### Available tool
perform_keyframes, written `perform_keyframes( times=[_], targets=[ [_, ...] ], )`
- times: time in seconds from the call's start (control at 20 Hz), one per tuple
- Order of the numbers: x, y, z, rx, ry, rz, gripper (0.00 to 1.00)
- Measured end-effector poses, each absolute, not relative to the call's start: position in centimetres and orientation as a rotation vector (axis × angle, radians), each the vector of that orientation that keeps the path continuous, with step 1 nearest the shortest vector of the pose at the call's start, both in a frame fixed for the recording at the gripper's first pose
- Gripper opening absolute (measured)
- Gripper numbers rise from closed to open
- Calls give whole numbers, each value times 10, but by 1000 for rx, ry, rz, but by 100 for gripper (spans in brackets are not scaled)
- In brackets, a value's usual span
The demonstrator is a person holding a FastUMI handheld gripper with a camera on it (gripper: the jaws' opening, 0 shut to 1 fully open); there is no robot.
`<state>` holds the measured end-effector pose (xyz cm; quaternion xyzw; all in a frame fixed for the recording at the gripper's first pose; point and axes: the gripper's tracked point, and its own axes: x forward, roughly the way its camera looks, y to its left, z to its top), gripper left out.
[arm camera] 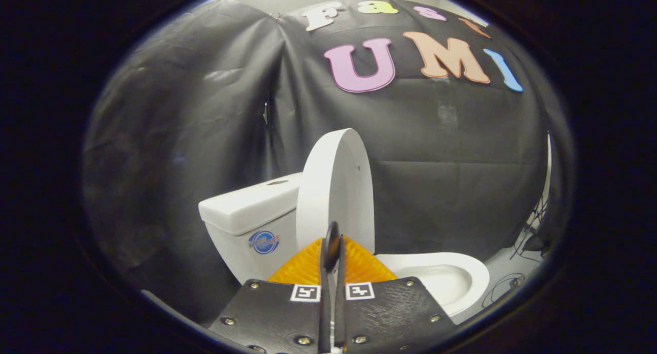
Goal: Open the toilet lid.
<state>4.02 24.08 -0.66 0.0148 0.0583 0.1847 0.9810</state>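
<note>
Gripper [332,241] has its fingers pressed together on nothing, just in front of the lid [336,190], which stands upright near the tank [246,210] above the open bowl [441,277], so a careless nudge could probably tip it down again.

My gripper [332,243] carries two square black-and-white marker tags [332,291], one on each finger plate, fingers pressed together. The toilet tank [251,225] bears a round blue logo sticker [264,241]; its wording is too small to read.
</note>
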Motion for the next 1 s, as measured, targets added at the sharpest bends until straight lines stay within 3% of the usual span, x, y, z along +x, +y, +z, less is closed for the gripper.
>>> perform_keyframes(
  times=[0.8,0.9,1.0],
  targets=[
    [36,298,-8,-103,61,363,8],
    [39,301,-10,-93,63,362,10],
    [38,304,-15,-58,89,372,18]
  ],
)
